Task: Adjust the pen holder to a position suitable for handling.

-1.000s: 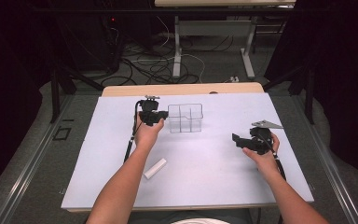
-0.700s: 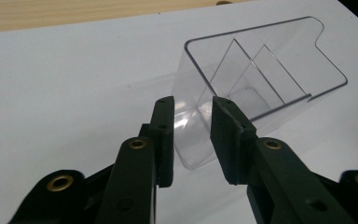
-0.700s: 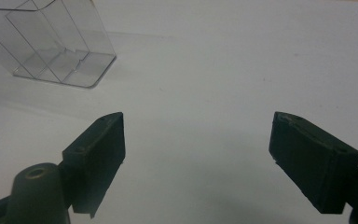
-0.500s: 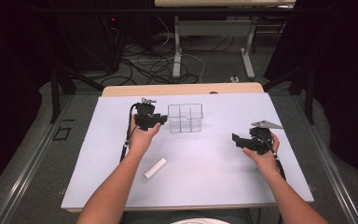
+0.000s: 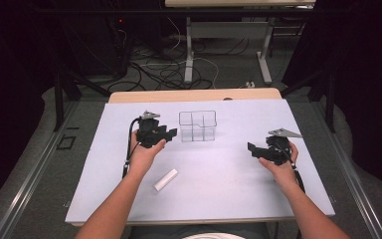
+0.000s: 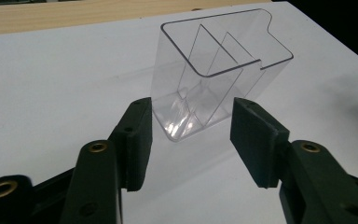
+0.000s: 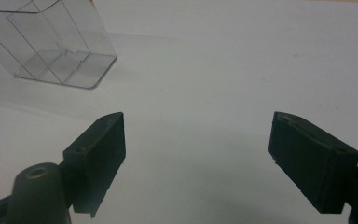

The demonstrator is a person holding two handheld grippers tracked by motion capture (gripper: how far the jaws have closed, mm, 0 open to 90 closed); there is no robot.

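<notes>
L gripper (image 6: 191, 135), jaws just opened (nothing gripped), is held beside clear divided box (image 6: 214, 70); R gripper (image 7: 196, 154) released.

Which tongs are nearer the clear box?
Left. The left tongs sit just beside the clear box, open and apart from it. The right tongs are farther off on its other side, nearer the person.

This looks like a lab or test room set up for recording. The table (image 5: 129, 199) is covered by a plain white sheet and stands on grey floor (image 5: 40, 169), loose cables (image 5: 174, 74) lie tangled behind it, and metal desk legs (image 5: 266, 55) rise against dark surroundings.
</notes>
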